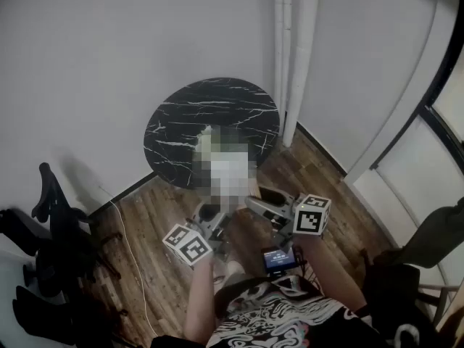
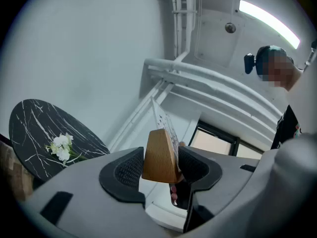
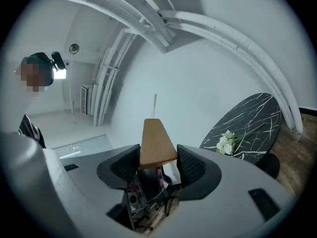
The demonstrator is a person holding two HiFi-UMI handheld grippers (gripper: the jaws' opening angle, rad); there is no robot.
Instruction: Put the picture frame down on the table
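Note:
The picture frame is held up between both grippers, above the wooden floor and short of the round black marble table point(image 1: 217, 114). In the head view a mosaic patch covers most of it. Its light wooden edge point(image 2: 161, 155) is pinched between the left gripper point(image 2: 161, 166) jaws, with a thin printed panel rising above the wood. The right gripper point(image 3: 157, 163) is shut on the opposite wooden edge point(image 3: 156, 143). Seen from the head camera, the left gripper point(image 1: 210, 217) and right gripper point(image 1: 262, 203) sit close together in front of the person.
White flowers point(image 2: 62, 147) lie on the table, also seen as flowers point(image 3: 227, 143) from the right. White pipes point(image 1: 293, 56) run up the wall behind the table. A black office chair point(image 1: 51, 223) stands left, another dark chair point(image 1: 435, 238) right.

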